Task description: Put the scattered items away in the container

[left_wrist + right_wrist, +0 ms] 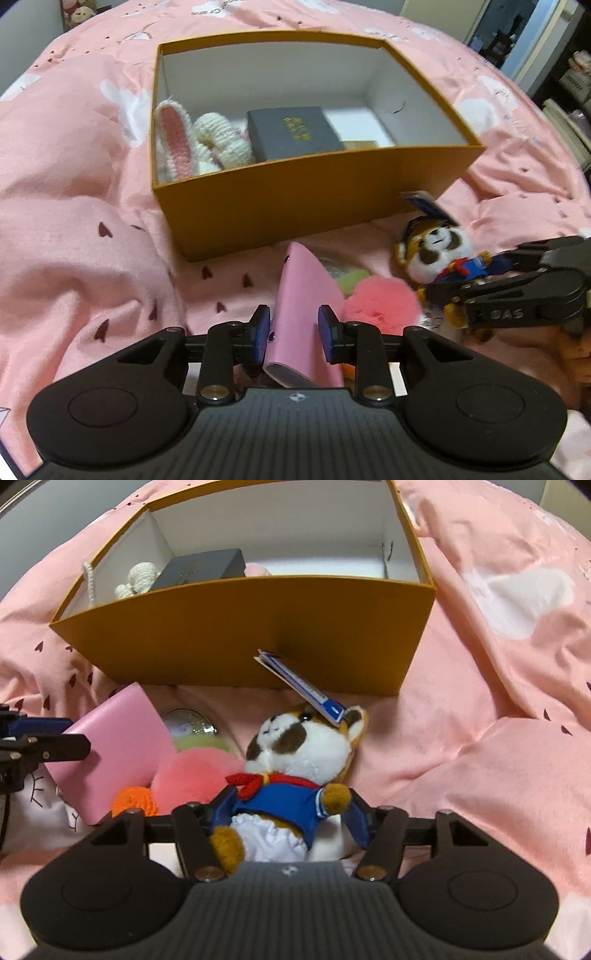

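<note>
Between the left gripper (pixel 293 334) fingers stands a pink wallet (pixel 303 325), a gap showing at the right pad. The right gripper (pixel 284 819) straddles the plush dog (pixel 295 775), jaws wide. Pick-up step — each must close, then lift forward into the orange box (pixel 295 206).

Home bedroom, pink printed duvet (pixel 74 229), plush toys on shelf (pixel 79 11)

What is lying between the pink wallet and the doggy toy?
A fluffy pink pompom lies between the pink wallet and the plush dog, clearest in the right wrist view.
</note>
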Motion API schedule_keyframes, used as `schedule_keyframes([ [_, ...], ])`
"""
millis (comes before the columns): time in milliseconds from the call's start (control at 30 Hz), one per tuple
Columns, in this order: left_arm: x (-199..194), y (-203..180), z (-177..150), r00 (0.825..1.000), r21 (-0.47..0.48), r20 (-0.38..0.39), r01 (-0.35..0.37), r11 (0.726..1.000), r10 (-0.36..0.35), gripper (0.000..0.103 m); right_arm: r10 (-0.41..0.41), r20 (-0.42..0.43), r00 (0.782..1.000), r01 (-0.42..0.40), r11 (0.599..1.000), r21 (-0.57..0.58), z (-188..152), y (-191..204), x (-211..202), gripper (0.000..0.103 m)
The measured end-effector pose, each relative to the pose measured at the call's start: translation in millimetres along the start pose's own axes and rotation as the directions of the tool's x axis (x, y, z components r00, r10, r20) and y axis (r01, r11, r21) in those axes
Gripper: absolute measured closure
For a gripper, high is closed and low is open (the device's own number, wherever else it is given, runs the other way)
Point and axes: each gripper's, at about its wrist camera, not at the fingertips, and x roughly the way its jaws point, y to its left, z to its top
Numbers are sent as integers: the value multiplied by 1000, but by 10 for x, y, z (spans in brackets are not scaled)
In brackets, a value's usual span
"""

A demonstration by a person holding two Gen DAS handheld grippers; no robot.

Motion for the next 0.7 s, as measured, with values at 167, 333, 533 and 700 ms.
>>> schedule_keyframes([
  [167, 27, -78, 45, 1000, 49, -13, 14, 999, -13, 71, -23, 11, 1000, 24, 997, -68, -52, 102, -105, 48],
  [333, 163, -83, 73, 997, 44, -61, 41, 998, -38, 71, -21, 12, 1000, 22, 996, -84, -64, 91, -106, 48],
  [533, 229, -77, 42, 998, 31, -62, 30, 999, -28, 80, -12, 26, 1000, 15, 995, -98, -68, 93, -112, 53],
  [700, 155, -83, 38, 999, 27, -37, 30, 999, -29, 82, 4, 51, 999, 2, 992, -125, -91, 139, -207, 58],
])
